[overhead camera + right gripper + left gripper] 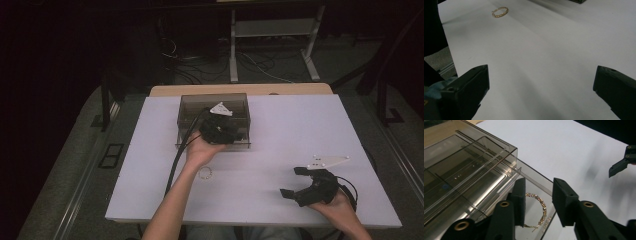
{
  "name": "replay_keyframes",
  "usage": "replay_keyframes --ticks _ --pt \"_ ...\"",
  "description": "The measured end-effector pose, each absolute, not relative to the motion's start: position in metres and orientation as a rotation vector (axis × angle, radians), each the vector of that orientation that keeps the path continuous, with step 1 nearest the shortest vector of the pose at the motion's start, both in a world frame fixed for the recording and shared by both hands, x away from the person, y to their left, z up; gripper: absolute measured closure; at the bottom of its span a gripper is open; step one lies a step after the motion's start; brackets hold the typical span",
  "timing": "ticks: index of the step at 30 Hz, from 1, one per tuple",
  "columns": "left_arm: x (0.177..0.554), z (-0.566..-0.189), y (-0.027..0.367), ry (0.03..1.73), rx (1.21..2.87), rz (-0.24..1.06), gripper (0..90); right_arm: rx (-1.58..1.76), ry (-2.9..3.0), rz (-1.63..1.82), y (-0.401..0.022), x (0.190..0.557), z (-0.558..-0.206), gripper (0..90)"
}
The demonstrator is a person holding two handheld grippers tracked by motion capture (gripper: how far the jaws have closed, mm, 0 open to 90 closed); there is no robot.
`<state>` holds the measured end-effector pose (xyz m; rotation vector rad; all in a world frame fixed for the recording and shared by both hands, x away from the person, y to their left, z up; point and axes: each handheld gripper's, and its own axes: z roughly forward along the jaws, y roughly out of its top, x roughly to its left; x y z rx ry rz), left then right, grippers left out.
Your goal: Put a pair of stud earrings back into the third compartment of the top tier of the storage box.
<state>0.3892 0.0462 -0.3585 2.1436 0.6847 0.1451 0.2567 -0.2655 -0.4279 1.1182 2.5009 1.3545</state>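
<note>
The left claw point(537, 202) hangs over the pulled-out drawer point(534, 182) of a smoky clear box point(214, 107), its jaws parted narrowly with nothing pressed between the pads. A gold chain bracelet point(539, 207) lies on the drawer floor directly below the gap between those 2 jaws, just beside the left pad. The right claw point(295, 181) rests low over the white counter point(280, 130), well apart from the box, jaws spread wide and holding nothing. A 2nd bracelet point(500, 11) lies on the counter far ahead of that claw, off to its left.
</note>
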Motion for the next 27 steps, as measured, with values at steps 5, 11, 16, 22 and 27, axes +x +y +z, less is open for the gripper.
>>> replay_keyframes --ticks 5,11,16,22,27 --pt "0.386 -0.35 0.053 0.754 2.102 0.148 45.5 1.123 2.496 1.359 -0.265 0.256 -0.428 0.0" --pt "0.381 -0.338 0.066 0.775 2.055 0.099 30.9 1.125 2.495 1.361 -0.266 0.256 -0.428 0.0" --pt "0.372 -0.332 0.071 0.797 2.077 0.151 9.0 1.129 2.49 1.362 -0.265 0.256 -0.428 0.0" --pt "0.361 -0.328 0.074 0.773 2.082 0.17 0.3 1.121 2.494 1.361 -0.265 0.256 -0.428 0.0" --pt "0.351 -0.327 0.08 0.749 2.08 0.198 0.0 1.122 2.491 1.362 -0.265 0.256 -0.428 0.0"
